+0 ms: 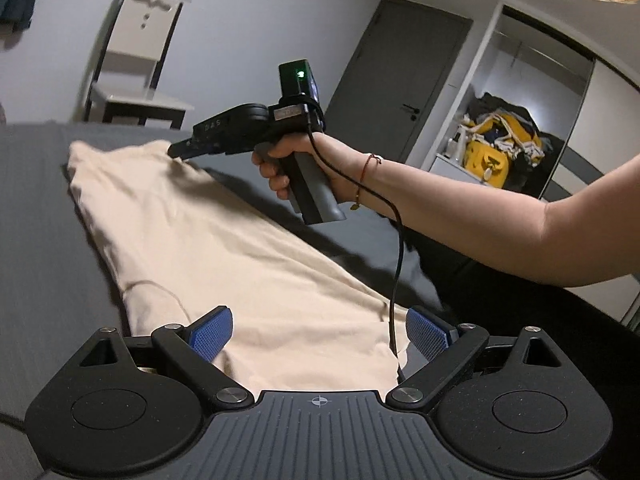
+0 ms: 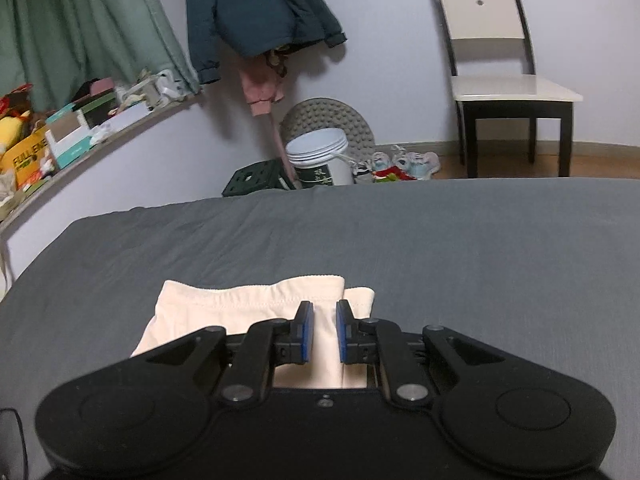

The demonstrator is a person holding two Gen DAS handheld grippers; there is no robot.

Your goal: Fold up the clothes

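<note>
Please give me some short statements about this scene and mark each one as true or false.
1. The cream cotton garment lies on a dark grey bedsheet. True.
2. The left gripper is closed tightly. False: its blue pads stand wide apart over the cloth.
3. The right gripper points at the garment's hemmed end. True.
4. A white-backed chair stands on the bed. False: it stands on the floor beyond it.
5. A dark teal jacket hangs on the wall. True.
</note>
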